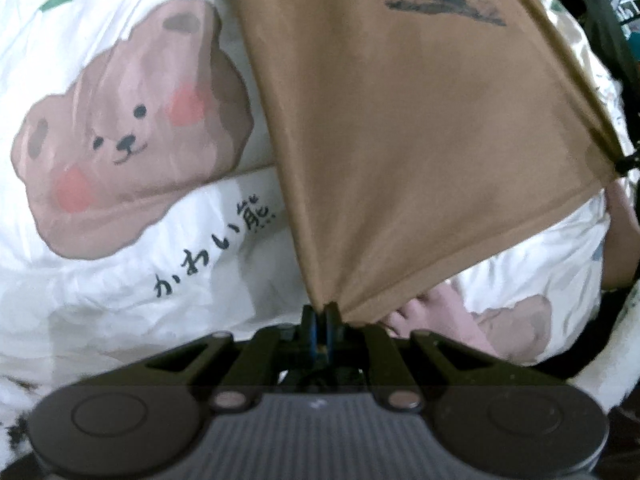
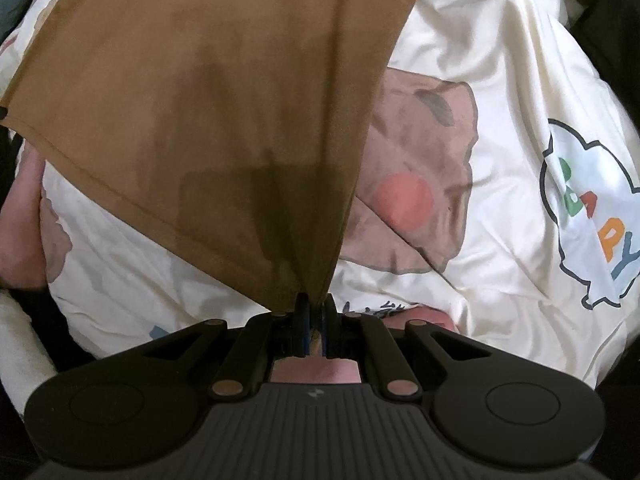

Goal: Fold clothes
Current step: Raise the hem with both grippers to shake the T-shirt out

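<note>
Nearest in each wrist view, the tongs are pinched tight on a corner of the brown garment [image 1: 400, 120]: the left tongs [image 1: 320, 312] grip one bunched corner, the right tongs [image 2: 315, 300] the other, with cloth fanning out from each closed tip. Between them the hem hangs in a taut edge above the white bear-print quilt [image 1: 120, 300], so the garment is lifted off the bed, not lying on it. To do this step well, I would judge, both corners should be kept level and evenly tensioned so the panel stays flat, then lowered together onto the quilt with the hem laid down straight; letting one side sag would set a skewed crease. Farther out on the garment, a dark smudged print [image 1: 440, 0] shows, with fine writing above it too blurred to read. On the quilt, left of the garment, Japanese script [image 1: 216, 252] sits under a brown bear face [image 1: 128, 128]; right of the garment, coloured letters spell "BABY" [image 2: 592, 216] inside a cloud outline.
</note>
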